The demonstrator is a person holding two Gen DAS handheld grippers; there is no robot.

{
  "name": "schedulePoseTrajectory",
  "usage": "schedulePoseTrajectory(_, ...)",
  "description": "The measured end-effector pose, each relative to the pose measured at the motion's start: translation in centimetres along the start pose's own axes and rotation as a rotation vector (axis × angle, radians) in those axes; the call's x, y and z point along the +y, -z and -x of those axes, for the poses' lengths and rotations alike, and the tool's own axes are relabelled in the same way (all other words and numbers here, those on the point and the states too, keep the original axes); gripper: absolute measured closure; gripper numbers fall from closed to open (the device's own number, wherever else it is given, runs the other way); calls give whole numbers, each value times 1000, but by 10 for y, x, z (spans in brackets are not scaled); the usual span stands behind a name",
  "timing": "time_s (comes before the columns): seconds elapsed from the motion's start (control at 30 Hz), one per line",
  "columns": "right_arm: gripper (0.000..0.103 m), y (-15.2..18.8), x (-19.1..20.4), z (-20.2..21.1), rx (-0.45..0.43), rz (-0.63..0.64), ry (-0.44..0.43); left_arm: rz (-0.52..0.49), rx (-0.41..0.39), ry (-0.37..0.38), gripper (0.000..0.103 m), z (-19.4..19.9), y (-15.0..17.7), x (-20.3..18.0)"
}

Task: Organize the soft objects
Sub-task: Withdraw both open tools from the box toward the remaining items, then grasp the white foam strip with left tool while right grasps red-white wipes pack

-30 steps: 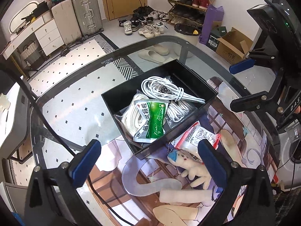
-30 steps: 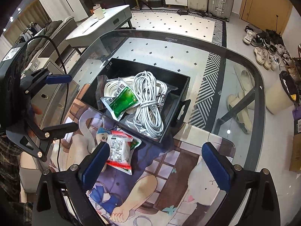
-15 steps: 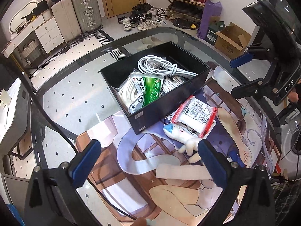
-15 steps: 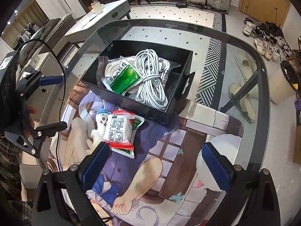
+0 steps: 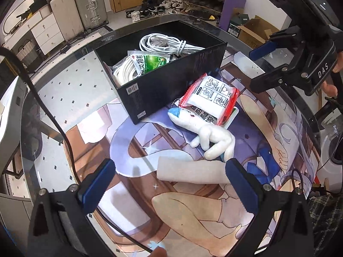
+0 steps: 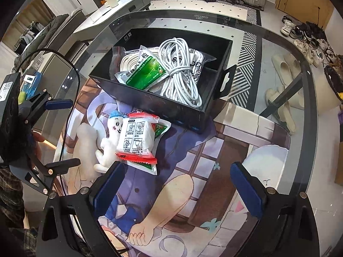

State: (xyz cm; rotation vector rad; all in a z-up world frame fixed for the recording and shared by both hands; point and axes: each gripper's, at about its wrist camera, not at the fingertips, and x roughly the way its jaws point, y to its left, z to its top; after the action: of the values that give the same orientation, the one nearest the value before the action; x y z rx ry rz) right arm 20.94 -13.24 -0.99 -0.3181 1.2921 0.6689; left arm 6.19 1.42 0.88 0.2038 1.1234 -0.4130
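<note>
Both of our grippers have drawn back and dropped lower over the last second, so the black box (image 5: 171,81) now sits farther off, toward twelve o'clock, and we see its near wall side-on; our left gripper (image 5: 169,184) hangs with its fingers spread wide and empty above the printed mat (image 5: 150,214), and our right gripper (image 6: 178,186) is likewise spread and holds nothing; we judge this retreat clears room to line up on what is left outside. Inside the box lie the white cable bundle (image 6: 182,72) and the green sachet (image 6: 143,72), the sachet resting on a second white coil, so that part of the sorting looks done. Outside, just beside the box's near wall, the red-edged white packet (image 6: 135,139) lies on top of another green-printed sachet and overlaps the small white plush toy (image 6: 109,143); in the right wrist view this heap sits at about eleven o'clock of our right fingers, near their left pad; in the left wrist view it sits at about one o'clock. Because the packet is uppermost, we think it should be lifted first, gripped across its puffy middle so the slick film does not slip.
</note>
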Motion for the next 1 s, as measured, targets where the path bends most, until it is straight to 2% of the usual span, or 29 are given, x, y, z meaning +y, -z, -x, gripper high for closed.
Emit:
schedulePoseTrajectory(0.43, 3, -18, 30, -18, 18, 22, -45, -18, 24, 61, 0, -11, 11, -11)
schedulePoseTrajectory(0.7, 4, -27, 41, -27, 27, 28, -44, -23, 35, 79, 0, -19, 9, -20)
schedulePoseTrajectory(0.83, 9, -31, 44, -34, 37, 26, -38, -28, 35, 87, 0, -23, 9, -24)
schedulePoseTrajectory(0.9, 16, -35, 47, -41, 50, 24, -36, -25, 34, 95, 0, -24, 7, -24)
schedulePoseTrajectory(1.0, 17, -37, 47, -47, 59, 24, -29, -22, 32, 105, 0, -25, 8, -26)
